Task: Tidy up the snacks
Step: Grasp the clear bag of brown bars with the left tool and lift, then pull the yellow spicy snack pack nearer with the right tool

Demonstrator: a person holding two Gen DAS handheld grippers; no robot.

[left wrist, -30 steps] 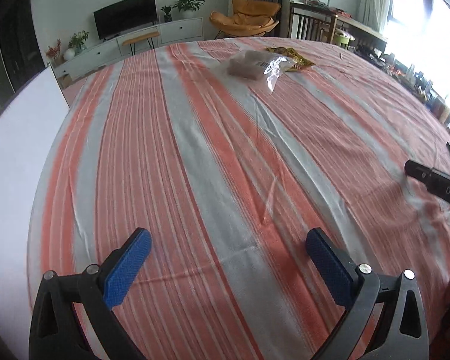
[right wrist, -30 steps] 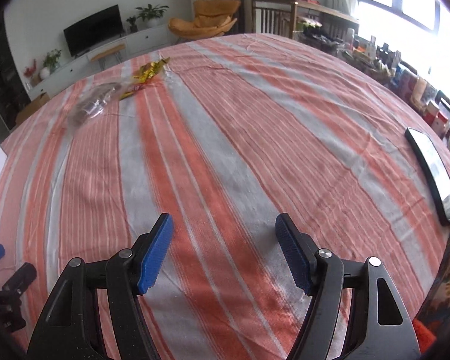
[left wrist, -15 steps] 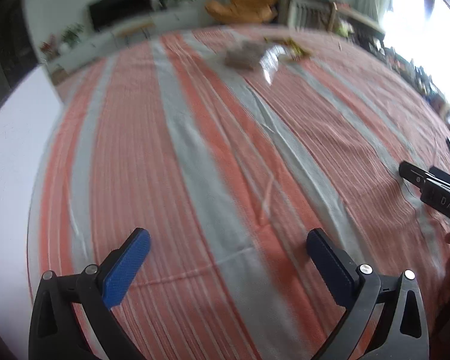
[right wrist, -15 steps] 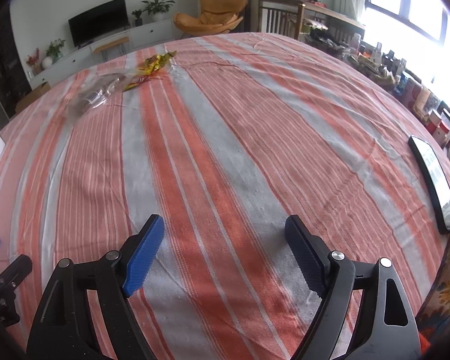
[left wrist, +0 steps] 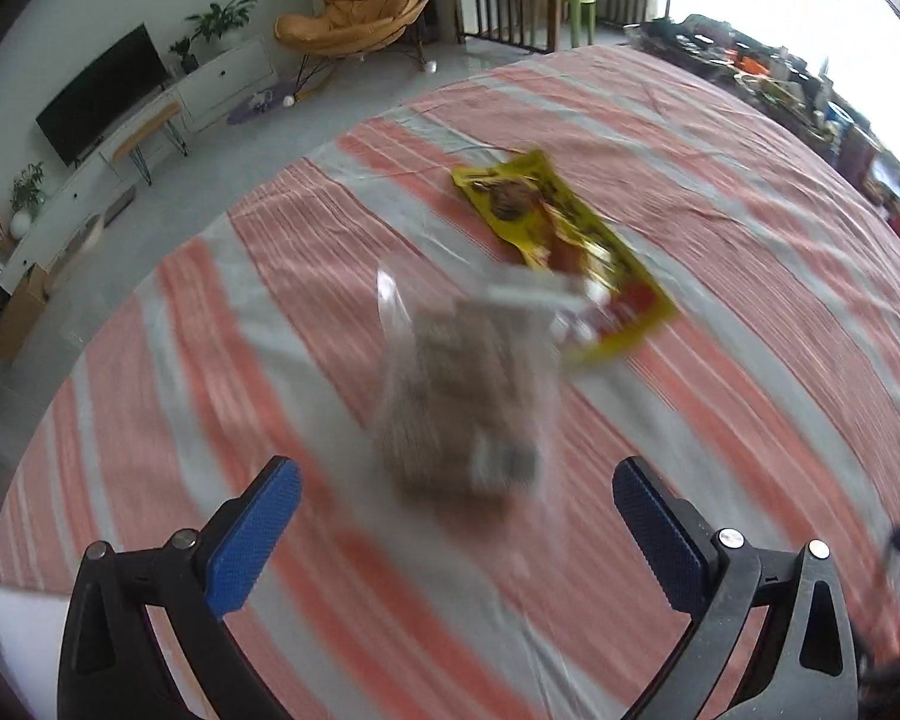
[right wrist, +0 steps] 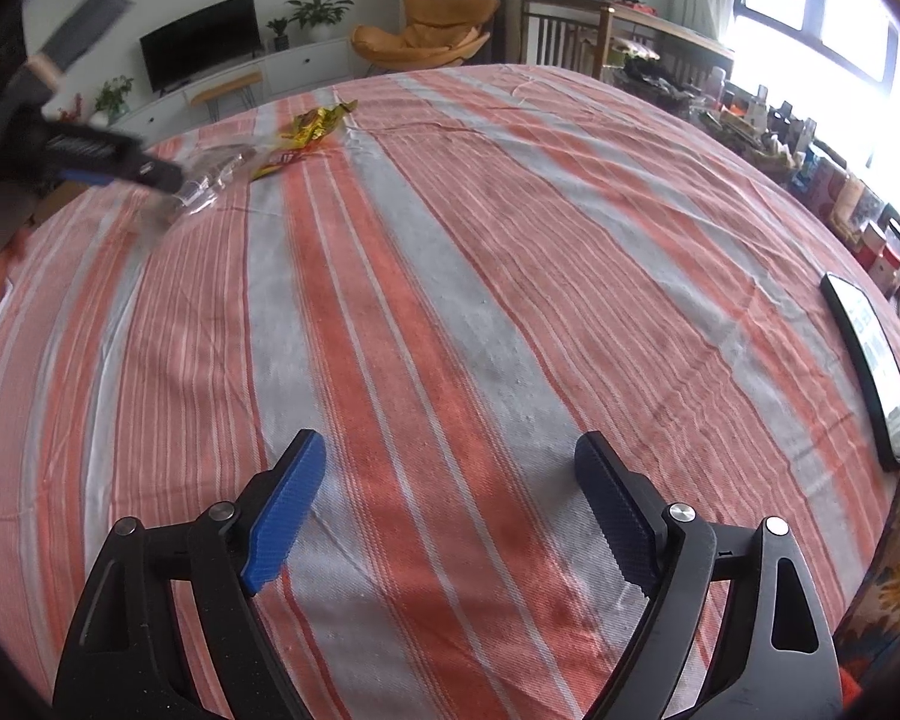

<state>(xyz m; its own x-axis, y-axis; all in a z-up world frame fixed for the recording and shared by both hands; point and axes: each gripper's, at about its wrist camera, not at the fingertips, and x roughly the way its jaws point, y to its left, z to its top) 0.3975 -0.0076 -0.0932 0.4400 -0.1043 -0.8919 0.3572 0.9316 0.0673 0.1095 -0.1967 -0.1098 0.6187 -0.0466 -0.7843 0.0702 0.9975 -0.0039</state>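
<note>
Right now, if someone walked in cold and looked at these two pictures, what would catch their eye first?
Probably the clear bag of brown snacks, blurred, lying just ahead of the open left gripper, with a bright yellow snack packet partly under its far end. Next, the bold orange and grey striped tablecloth that fills both views. The right gripper is open over bare cloth, and a dark phone lies at the table's right edge.

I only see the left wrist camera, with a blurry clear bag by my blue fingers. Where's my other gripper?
Observer: The right gripper hovers over striped tablecloth, jaws just opened wider, nothing between them.
Operator: Anything else on the table?
Observer: A black phone lies by the tablecloth's right edge.
Operator: Is my gripper at the bag?
Observer: From the right wrist view, the left gripper has its tip beside the clear snack bag; contact unclear.
</note>
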